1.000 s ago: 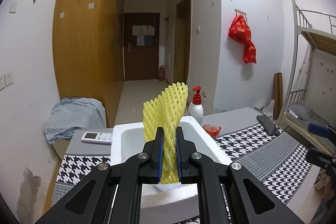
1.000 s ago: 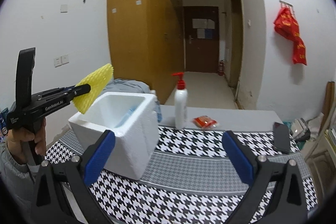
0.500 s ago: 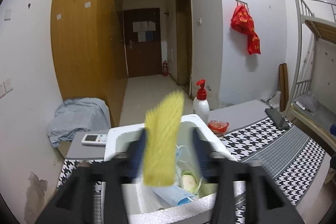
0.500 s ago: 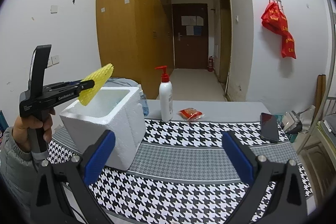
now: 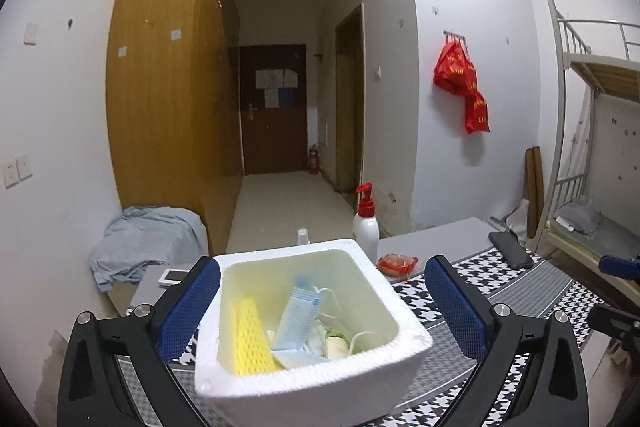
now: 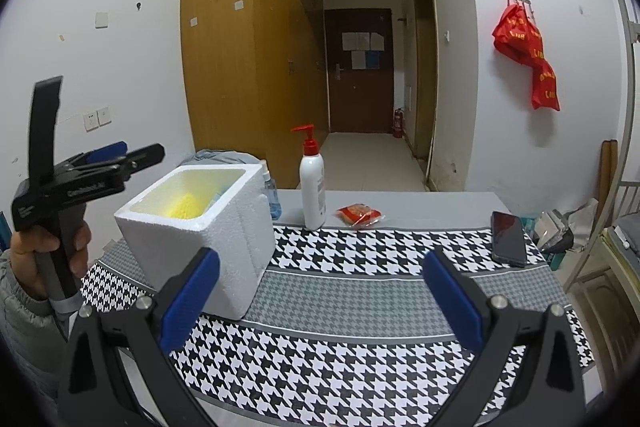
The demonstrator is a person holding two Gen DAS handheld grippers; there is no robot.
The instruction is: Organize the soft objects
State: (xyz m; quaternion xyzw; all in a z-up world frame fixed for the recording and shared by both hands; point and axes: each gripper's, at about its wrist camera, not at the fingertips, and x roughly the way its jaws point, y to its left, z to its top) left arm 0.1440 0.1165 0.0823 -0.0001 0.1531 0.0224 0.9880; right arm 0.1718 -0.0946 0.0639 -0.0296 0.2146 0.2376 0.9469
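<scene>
Left tool (image 5: 322, 301): jaws now spread, empty, above foam box (image 5: 404, 351) | yellow foam net (image 5: 250, 341): released, now inside box at 9 o'clock wall | right tool (image 6: 320, 297): open, idle | placement complete.

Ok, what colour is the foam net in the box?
Yellow foam net; the left wrist view shows it best.

Yellow foam net (image 5: 250, 341) leaning upright inside white foam box (image 5: 404, 319), beside blue masks (image 5: 298, 319).
</scene>
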